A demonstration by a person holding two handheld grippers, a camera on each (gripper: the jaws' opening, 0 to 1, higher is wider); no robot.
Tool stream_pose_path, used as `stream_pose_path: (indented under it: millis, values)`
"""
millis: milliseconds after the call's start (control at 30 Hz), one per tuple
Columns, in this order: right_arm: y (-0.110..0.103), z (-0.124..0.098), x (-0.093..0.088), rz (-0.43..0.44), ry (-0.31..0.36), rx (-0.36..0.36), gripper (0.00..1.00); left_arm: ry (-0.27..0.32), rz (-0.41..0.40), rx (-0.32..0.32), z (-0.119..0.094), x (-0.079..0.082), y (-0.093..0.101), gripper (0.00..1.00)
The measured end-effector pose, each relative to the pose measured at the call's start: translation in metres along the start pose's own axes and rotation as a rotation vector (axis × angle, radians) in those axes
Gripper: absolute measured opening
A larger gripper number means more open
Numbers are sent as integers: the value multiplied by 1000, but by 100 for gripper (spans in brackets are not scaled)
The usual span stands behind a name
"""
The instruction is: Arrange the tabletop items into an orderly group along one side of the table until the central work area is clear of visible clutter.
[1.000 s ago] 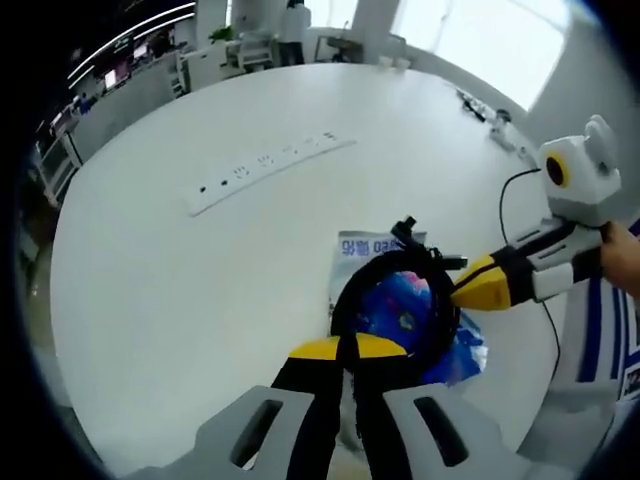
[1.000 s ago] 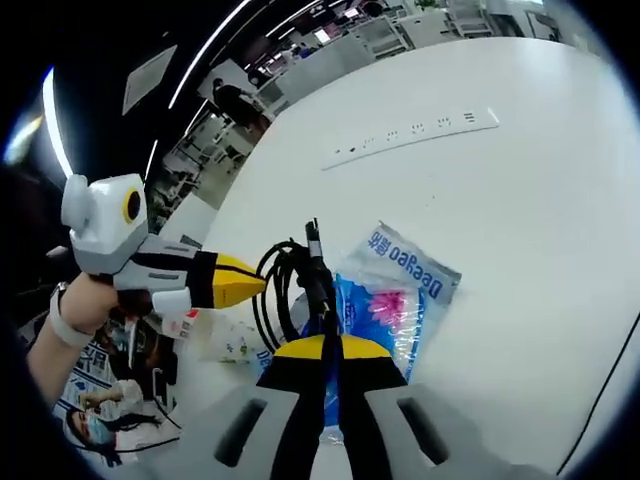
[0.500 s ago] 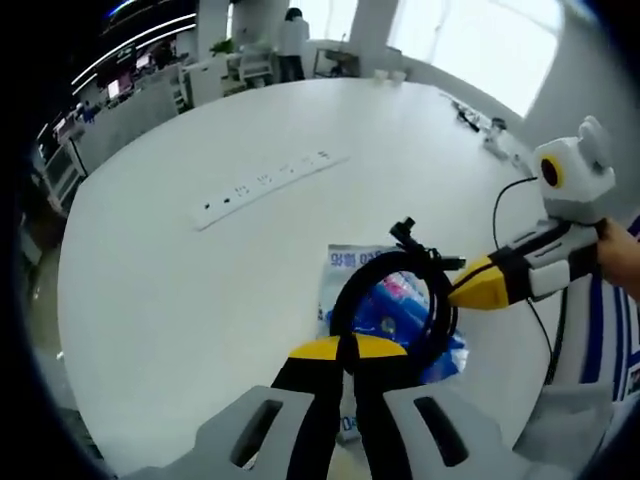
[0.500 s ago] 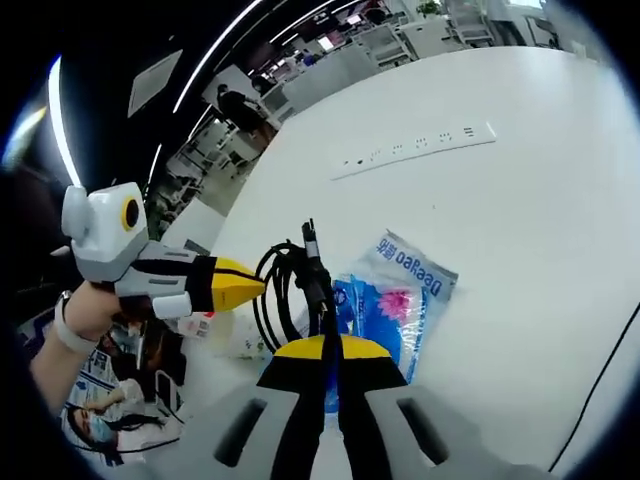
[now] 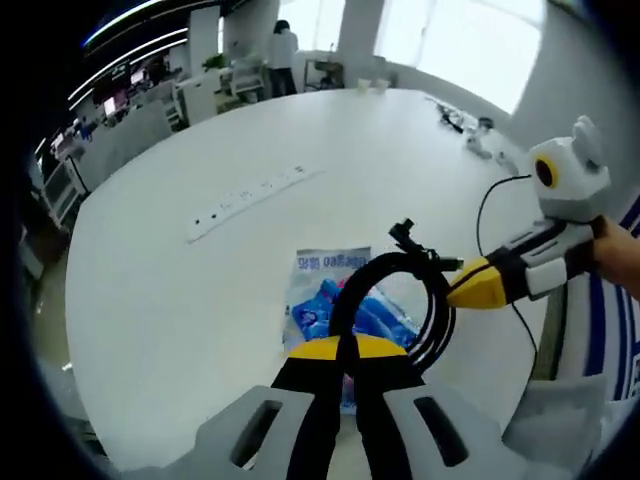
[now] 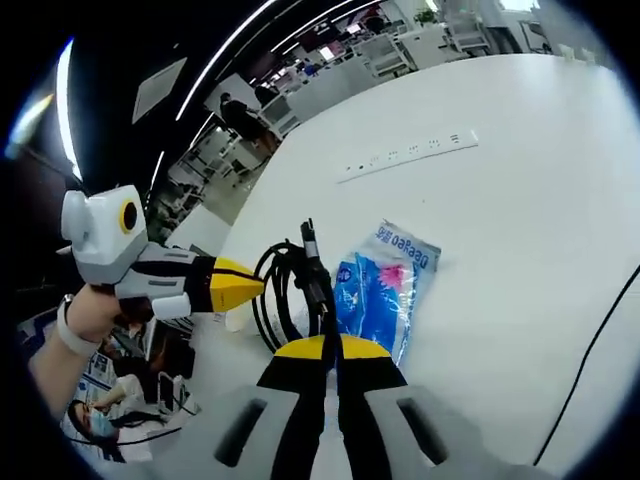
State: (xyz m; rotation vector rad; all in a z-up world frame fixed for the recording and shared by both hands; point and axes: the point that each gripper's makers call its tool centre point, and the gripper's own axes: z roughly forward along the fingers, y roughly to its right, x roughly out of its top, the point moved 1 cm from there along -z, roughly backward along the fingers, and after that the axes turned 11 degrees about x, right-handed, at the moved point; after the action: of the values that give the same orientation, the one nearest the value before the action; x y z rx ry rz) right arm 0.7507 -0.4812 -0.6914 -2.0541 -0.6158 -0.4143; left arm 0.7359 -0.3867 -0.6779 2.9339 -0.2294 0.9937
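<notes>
Left tool (image 5: 345, 352): yellow-tipped black jaws, grey mounts; wrist (image 6: 66, 322) band, possibly watch.

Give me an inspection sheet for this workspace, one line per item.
Surface: white round table, mostly bare.
Job's things: coiled black cable held up above a blue plastic packet that lies flat on the table.
Clutter: small items at the table's far edge, too small to identify.
Grippers: left gripper and right gripper are both shut on the coil, from opposite sides.
Cables: thin black cord trailing over the table's edge; white power strip lying flat, nothing seen plugged in.
Surroundings: open office with desks; a person standing in the distance.
</notes>
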Motion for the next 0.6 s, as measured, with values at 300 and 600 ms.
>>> stream_pose_path:
  millis: [300,600]
  values:
    - [12,-30,-31,34,-7,-20,0,-18,33,-40,0,-12,40,0]
    - [34,-63,-52,83,-7,-58,0,-21,59,-97,11,-13,82,0]
